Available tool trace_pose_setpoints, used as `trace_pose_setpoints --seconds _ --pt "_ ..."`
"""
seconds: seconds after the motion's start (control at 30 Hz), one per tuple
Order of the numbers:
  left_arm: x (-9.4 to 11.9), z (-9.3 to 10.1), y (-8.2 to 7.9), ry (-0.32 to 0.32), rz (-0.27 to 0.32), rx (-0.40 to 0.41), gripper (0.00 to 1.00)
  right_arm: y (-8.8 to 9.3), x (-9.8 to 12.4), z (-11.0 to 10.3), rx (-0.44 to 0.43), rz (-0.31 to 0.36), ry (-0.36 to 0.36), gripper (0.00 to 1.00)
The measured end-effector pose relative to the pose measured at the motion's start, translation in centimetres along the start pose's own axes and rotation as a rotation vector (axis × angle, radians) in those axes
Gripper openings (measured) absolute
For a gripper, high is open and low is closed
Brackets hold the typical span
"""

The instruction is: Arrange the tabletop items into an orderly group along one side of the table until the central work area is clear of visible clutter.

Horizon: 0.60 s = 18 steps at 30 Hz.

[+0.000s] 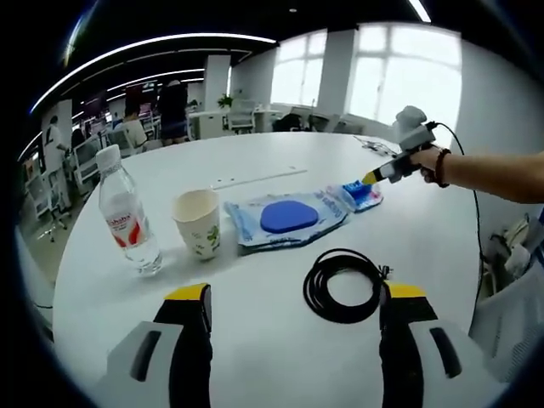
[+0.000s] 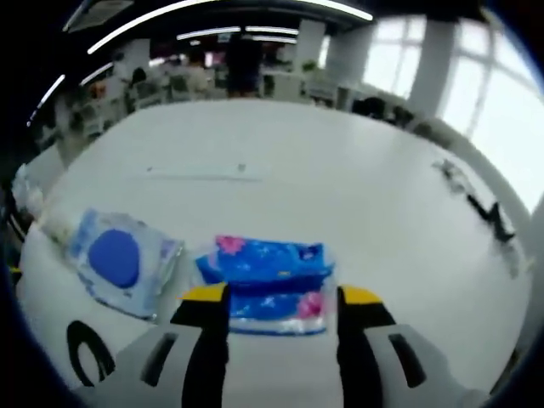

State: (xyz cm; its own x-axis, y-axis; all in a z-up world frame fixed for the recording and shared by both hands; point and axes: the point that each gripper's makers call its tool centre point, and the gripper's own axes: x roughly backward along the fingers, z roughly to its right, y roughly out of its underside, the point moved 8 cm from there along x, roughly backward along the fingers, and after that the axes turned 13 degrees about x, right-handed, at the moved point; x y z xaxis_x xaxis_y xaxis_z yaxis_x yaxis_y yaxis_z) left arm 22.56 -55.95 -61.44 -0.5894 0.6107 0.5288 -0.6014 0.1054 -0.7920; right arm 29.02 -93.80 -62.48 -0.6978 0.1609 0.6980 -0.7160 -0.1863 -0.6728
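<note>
Two tools are hovering over the white bench (image 1: 272,357): the left tool (image 1: 295,310) is gaping, released, near the black cable coil (image 1: 344,285), while the right tool (image 2: 276,310) (jaws apart) is straddling the blue tissue packet (image 2: 268,272) beside the wet-wipes pack (image 2: 119,263).

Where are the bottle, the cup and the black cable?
bottle (image 1: 127,223), left gripper view, on its red and white label.
cup (image 1: 198,223), left gripper view, on its side wall.
cable (image 1: 342,286), left gripper view, on the coil's top-right loop.
</note>
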Motion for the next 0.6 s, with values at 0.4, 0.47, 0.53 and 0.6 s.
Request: trace_pose_setpoints --seconds 0.4,0.47,0.53,0.6 --pt "-1.0 -0.5 -1.2 -0.005 0.013 0.016 0.77 -0.9 1.9 -2.9 0.019 0.052 -0.116 0.52" --pt "-1.2 -0.6 -1.5 -0.005 0.017 0.021 0.75 -1.0 2.1 -3.4 0.027 0.062 -0.132 0.52" --pt "-1.5 -0.8 -1.7 -0.007 0.021 0.028 0.73 -1.1 2.3 -4.0 0.039 0.067 -0.151 0.52" --pt "-1.8 -1.0 -1.8 -0.015 0.021 0.038 0.72 -1.2 2.5 -4.5 0.047 0.078 -0.161 0.52"
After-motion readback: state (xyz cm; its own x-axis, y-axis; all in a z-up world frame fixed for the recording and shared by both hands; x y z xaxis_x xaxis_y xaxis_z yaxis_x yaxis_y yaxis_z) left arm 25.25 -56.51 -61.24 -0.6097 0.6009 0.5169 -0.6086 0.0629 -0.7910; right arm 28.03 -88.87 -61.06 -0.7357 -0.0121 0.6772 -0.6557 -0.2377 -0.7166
